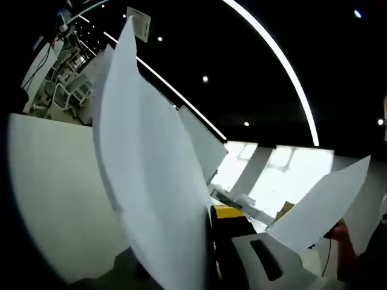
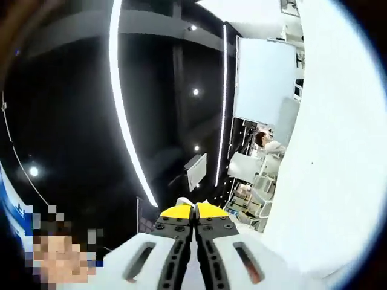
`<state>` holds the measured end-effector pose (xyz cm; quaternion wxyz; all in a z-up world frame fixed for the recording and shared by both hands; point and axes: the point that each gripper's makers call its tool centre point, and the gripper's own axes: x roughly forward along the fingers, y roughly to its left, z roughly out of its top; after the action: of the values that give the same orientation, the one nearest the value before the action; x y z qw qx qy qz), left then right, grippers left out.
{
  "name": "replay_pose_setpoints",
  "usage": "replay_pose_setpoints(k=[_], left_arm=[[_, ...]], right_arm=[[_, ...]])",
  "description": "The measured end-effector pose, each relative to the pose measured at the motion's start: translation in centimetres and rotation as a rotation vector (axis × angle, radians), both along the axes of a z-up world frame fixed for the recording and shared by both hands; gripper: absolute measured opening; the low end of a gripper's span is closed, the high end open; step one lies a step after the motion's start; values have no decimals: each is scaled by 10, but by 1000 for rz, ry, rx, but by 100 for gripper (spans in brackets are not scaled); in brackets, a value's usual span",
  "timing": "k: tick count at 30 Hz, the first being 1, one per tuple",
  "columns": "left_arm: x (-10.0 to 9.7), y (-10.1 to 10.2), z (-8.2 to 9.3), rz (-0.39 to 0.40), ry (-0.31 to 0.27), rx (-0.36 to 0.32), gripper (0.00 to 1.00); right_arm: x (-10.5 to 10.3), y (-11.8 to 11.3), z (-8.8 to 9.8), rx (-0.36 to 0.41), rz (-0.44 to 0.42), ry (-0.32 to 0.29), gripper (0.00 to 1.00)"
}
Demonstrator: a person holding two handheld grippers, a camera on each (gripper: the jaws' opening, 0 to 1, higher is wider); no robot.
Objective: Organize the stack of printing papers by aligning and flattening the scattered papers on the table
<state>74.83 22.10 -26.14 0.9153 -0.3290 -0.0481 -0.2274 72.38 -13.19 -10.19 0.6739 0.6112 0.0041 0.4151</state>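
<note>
The papers (image 1: pixel 151 199) are held raised, edge-on against the left gripper (image 1: pixel 242 241), whose opening cannot be told, and beside the right gripper (image 2: pixel 195 226), jaws closed together, seemingly lifted for squaring.

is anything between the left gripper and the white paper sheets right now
Nothing visible: in the left gripper view the curved white paper sheets rise right at the left gripper, beside its white jaw with yellow tip. Whether the jaws clamp them is hidden. The table cannot be seen.
</note>
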Motion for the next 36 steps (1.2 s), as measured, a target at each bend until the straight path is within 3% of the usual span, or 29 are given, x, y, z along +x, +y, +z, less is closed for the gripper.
replay_pose_setpoints(k=[22, 36], left_arm=[[-2, -1, -1, -1, 0, -5, 9], [-3, -2, 0, 1, -7, 9, 11]], right_arm=[[38, -31, -38, 252, -46, 217, 0], [65, -59, -56, 429, -66, 321, 0]])
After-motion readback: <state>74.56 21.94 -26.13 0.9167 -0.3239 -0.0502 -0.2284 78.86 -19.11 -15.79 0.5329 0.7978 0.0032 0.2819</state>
